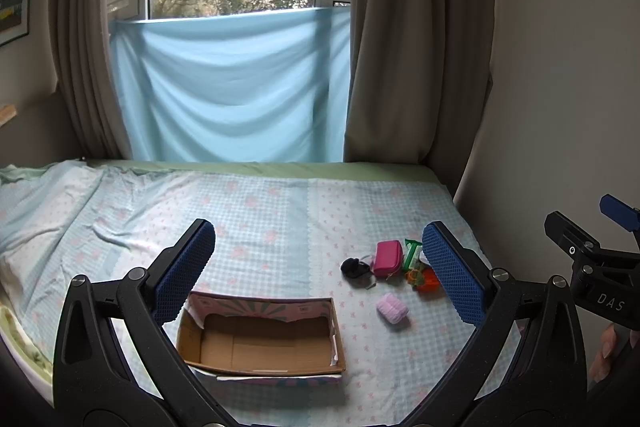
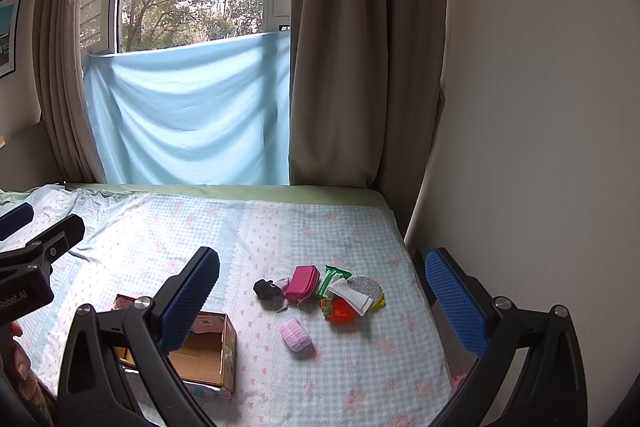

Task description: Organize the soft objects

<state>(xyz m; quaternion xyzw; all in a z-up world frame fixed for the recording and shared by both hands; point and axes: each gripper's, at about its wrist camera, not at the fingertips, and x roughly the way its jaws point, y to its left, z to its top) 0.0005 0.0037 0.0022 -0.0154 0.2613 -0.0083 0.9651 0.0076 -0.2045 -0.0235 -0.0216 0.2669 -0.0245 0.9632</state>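
while both grippers, left gripper (image 1: 319, 269) and right gripper (image 2: 322, 297), gape empty, the box (image 1: 260, 339) sits beside the soft items (image 2: 320, 291).

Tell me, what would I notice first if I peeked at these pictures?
Probably the little heap of colourful soft things on the bed: a bright pink pouch, a red-orange knitted toy and a fluffy lilac roll lying a bit nearer. Left of them sits an open cardboard box, empty. Behind the bed, a pale blue sheet hangs across the window.
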